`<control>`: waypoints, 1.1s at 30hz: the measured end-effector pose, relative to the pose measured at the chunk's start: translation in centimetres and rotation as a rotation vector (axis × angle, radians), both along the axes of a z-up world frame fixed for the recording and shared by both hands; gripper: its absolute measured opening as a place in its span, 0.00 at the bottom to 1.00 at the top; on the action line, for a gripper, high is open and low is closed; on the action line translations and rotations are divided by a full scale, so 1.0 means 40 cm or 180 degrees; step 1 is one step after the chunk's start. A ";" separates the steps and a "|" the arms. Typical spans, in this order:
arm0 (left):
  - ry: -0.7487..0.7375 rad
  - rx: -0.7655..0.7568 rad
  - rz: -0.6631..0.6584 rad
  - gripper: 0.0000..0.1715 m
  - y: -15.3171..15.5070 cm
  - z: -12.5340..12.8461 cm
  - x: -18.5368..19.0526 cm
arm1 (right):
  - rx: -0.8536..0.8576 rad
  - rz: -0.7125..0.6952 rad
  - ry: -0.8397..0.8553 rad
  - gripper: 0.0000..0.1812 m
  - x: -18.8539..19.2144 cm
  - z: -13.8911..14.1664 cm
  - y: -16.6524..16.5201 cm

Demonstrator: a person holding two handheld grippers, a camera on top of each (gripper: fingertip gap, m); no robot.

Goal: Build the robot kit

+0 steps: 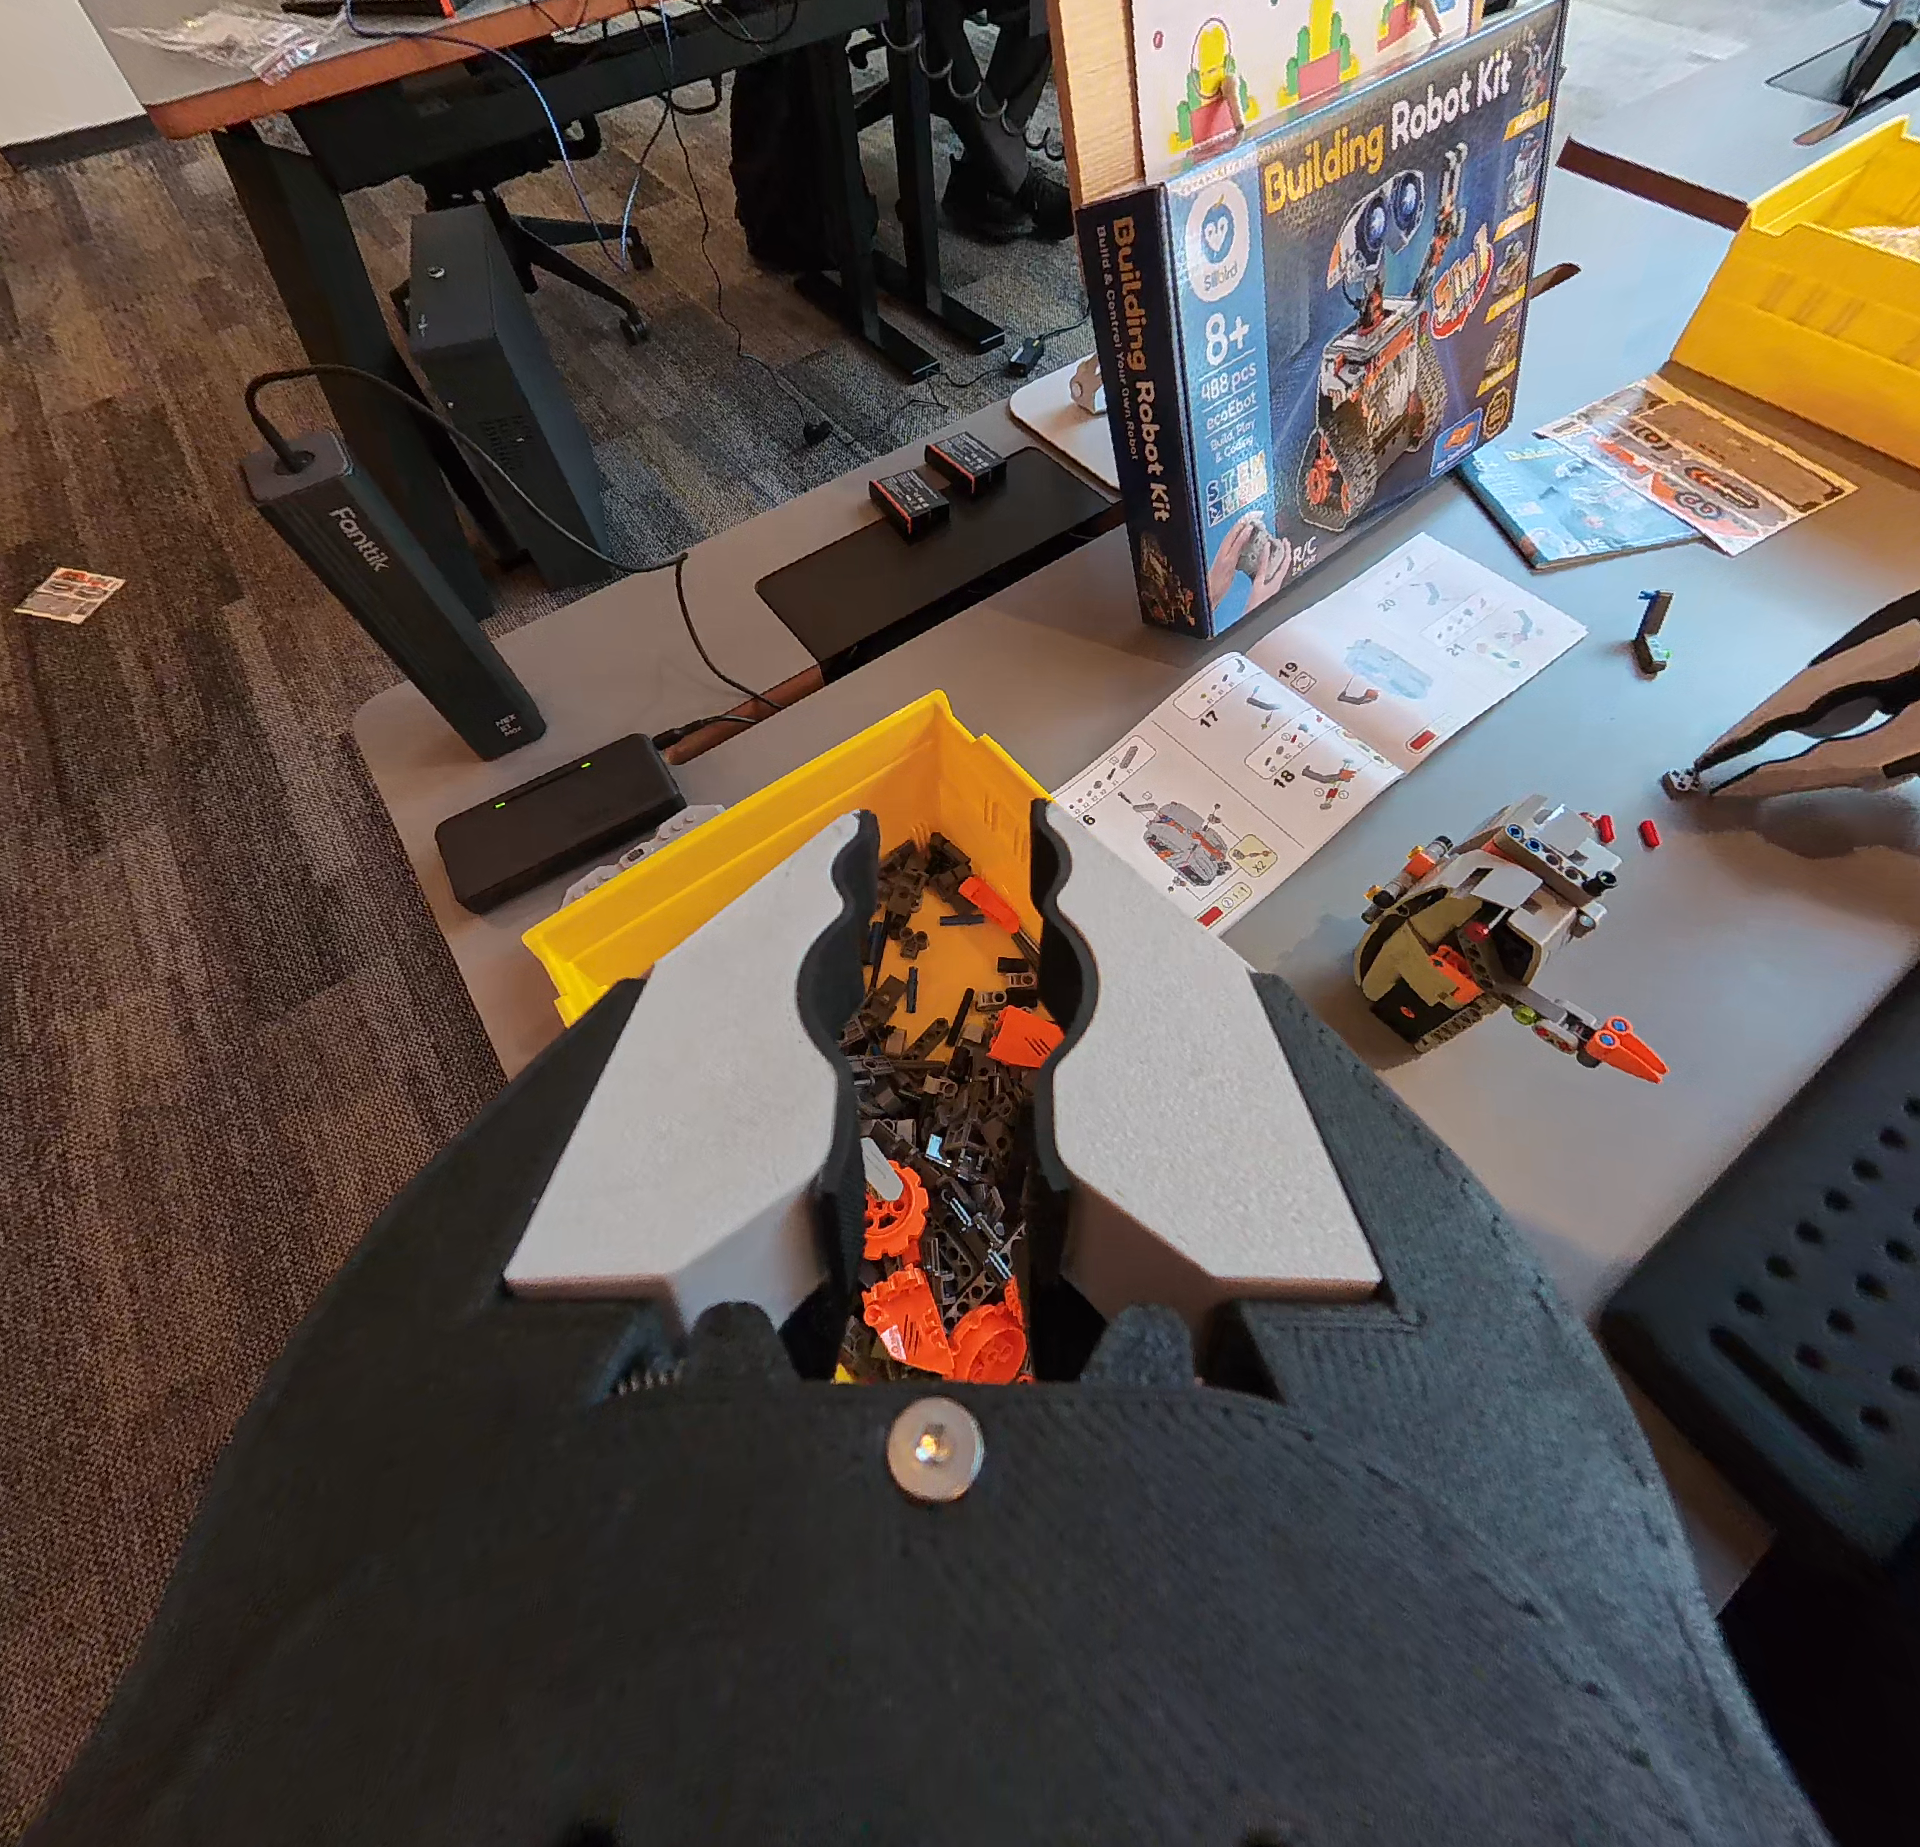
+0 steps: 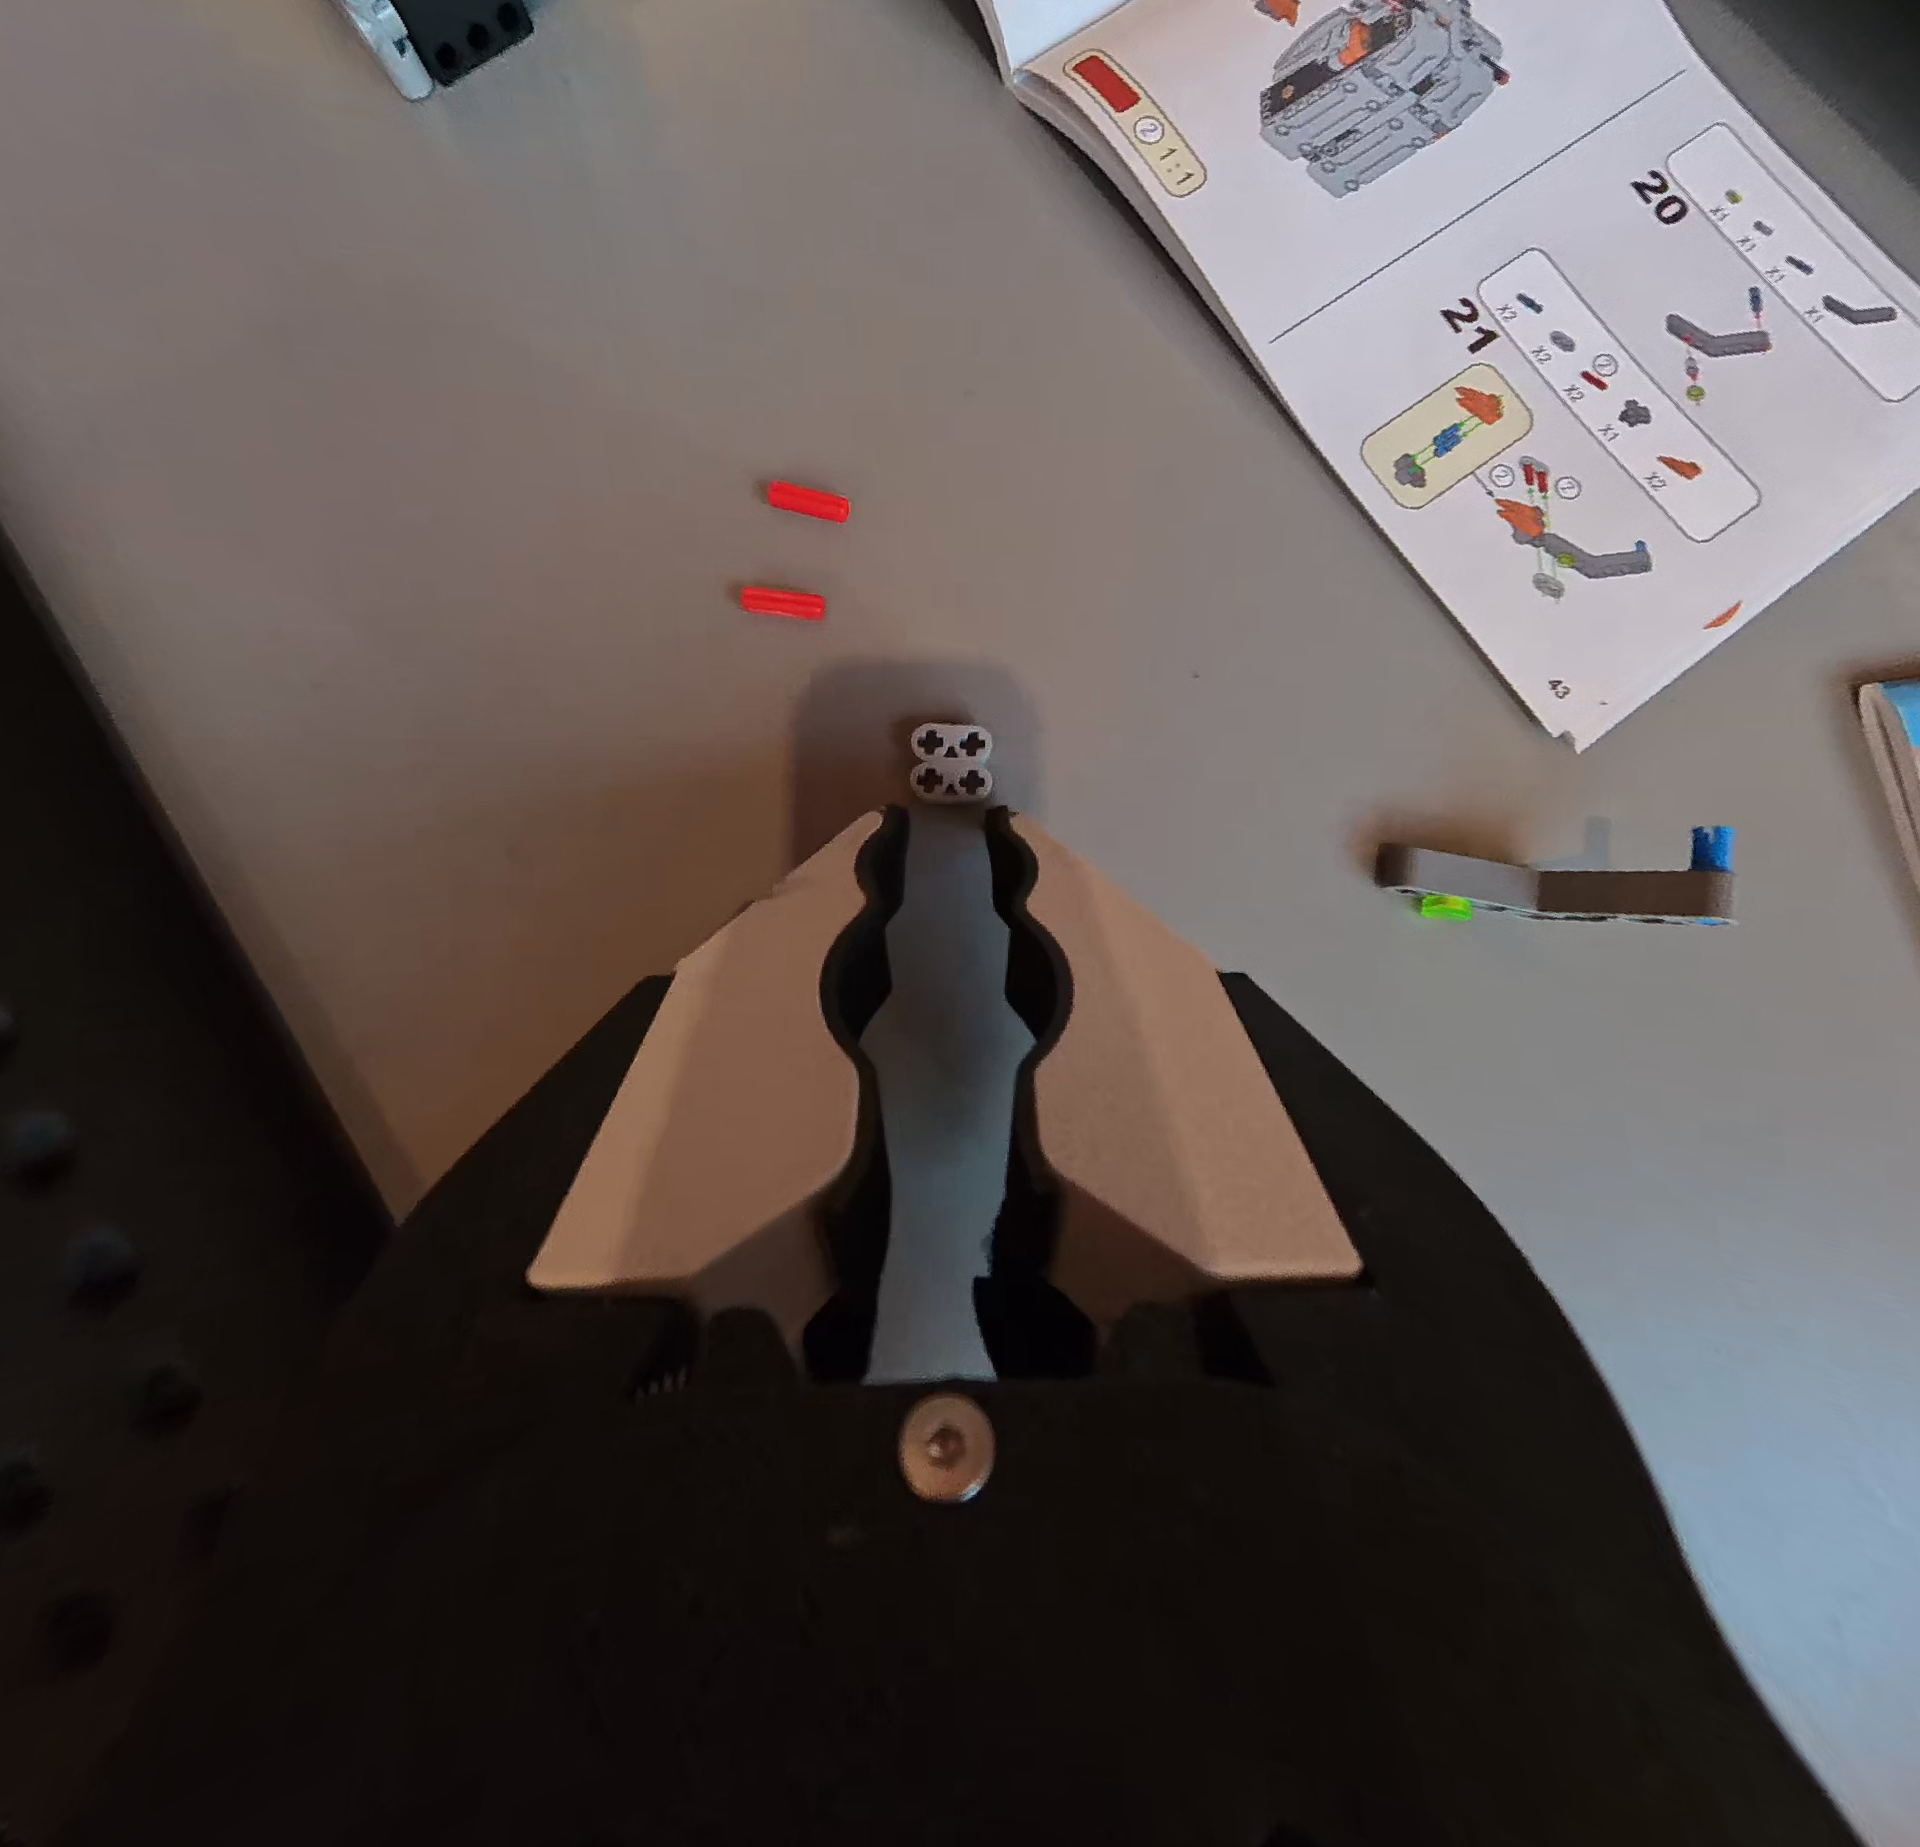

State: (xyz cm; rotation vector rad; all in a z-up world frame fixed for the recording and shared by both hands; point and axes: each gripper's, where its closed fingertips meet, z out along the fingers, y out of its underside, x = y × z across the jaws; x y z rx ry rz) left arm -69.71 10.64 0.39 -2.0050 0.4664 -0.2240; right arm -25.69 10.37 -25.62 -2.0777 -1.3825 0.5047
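Note:
My left gripper (image 1: 951, 821) is open and empty, held over a yellow bin (image 1: 727, 862) full of small dark and orange building pieces (image 1: 956, 1122). My right gripper (image 2: 945, 810) is shut on two small light-grey cross-hole connectors (image 2: 951, 763) stacked at its fingertips, just above the grey table. It also shows at the right edge of the left wrist view (image 1: 1678, 784). Two red pins (image 2: 808, 502) lie ahead and to its left. A grey bent beam (image 2: 1558, 878) with a blue pin and a green piece lies to its right. A partly built model (image 1: 1496, 935) sits between the grippers.
An open instruction booklet (image 1: 1320, 717) lies beyond the bin, with the upright kit box (image 1: 1340, 311) behind it. A second yellow bin (image 1: 1818, 291) and a sticker sheet (image 1: 1694, 478) are far right. A black perforated plate (image 1: 1787, 1278) is near right. A black charger (image 1: 561, 831) sits near the table's left edge.

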 end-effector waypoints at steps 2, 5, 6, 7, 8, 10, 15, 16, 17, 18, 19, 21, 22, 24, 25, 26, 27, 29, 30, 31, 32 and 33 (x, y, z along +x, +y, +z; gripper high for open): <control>0.0005 0.0000 -0.0001 0.16 0.000 0.000 0.000 | 0.0012 0.0007 0.0009 0.09 -0.004 -0.001 0.001; 0.0012 -0.0009 -0.0004 0.16 0.001 -0.002 0.001 | 0.0043 0.0023 -0.0006 0.09 -0.008 -0.001 0.003; 0.0013 -0.0009 -0.0001 0.16 0.001 -0.002 0.001 | 0.0040 0.0024 -0.0009 0.09 -0.009 -0.001 0.003; 0.0008 -0.0008 -0.0002 0.16 0.001 -0.002 0.001 | 0.0036 0.0025 -0.0011 0.09 -0.009 -0.001 0.003; 0.0005 -0.0010 -0.0004 0.16 0.001 -0.002 0.001 | 0.0034 0.0028 -0.0012 0.09 -0.010 0.000 0.003; 0.0008 -0.0006 -0.0001 0.16 0.001 -0.001 0.000 | 0.0042 0.0031 -0.0027 0.09 -0.009 -0.001 0.004; 0.0002 0.0002 -0.0008 0.16 -0.001 0.001 0.001 | 0.0069 0.0019 -0.0034 0.09 -0.009 0.000 0.008; 0.0005 -0.0003 -0.0005 0.16 -0.001 0.000 0.000 | 0.0073 0.0020 -0.0033 0.09 -0.010 0.000 0.009; 0.0007 -0.0003 -0.0005 0.16 -0.001 0.000 0.000 | 0.0081 0.0018 -0.0035 0.09 -0.010 0.000 0.009; 0.0005 -0.0001 -0.0009 0.16 -0.001 0.000 0.001 | 0.0088 0.0018 -0.0037 0.09 -0.011 0.000 0.010; 0.0002 -0.0001 -0.0007 0.16 -0.001 0.000 0.001 | 0.0088 0.0023 -0.0037 0.09 -0.012 0.000 0.009; 0.0005 -0.0004 -0.0005 0.16 -0.001 0.000 0.000 | 0.0093 0.0030 -0.0046 0.09 -0.013 0.000 0.009; 0.0006 -0.0005 -0.0005 0.16 -0.002 0.000 -0.001 | 0.0099 0.0023 -0.0052 0.09 -0.012 0.000 0.009; 0.0006 -0.0004 -0.0002 0.16 -0.002 0.000 -0.001 | 0.0129 -0.0008 -0.0046 0.11 -0.007 0.005 0.011; 0.0005 -0.0002 0.0003 0.16 -0.002 0.001 -0.003 | 0.0139 -0.0012 -0.0026 0.12 -0.003 0.010 0.009; -0.0002 0.0003 0.0007 0.16 -0.003 0.002 -0.004 | 0.0171 -0.0021 -0.0009 0.12 0.003 0.016 0.008; -0.0009 0.0005 0.0011 0.16 -0.003 0.002 -0.005 | 0.0248 -0.0058 -0.0015 0.13 0.016 0.023 0.011; -0.0017 0.0014 0.0024 0.16 -0.004 0.004 -0.009 | 0.0500 -0.0196 -0.0030 0.13 0.056 0.041 0.028; -0.0024 0.0019 0.0028 0.16 -0.005 0.005 -0.010 | 0.0667 -0.0304 -0.0005 0.13 0.081 0.057 0.041; -0.0029 0.0020 0.0034 0.16 -0.005 0.006 -0.012 | 0.0863 -0.0419 0.0030 0.13 0.110 0.077 0.056; -0.0030 0.0023 0.0042 0.16 -0.006 0.007 -0.014 | 0.1084 -0.0561 0.0058 0.13 0.145 0.100 0.074; -0.0034 0.0029 0.0047 0.16 -0.007 0.008 -0.016 | 0.1336 -0.0741 0.0084 0.13 0.185 0.127 0.093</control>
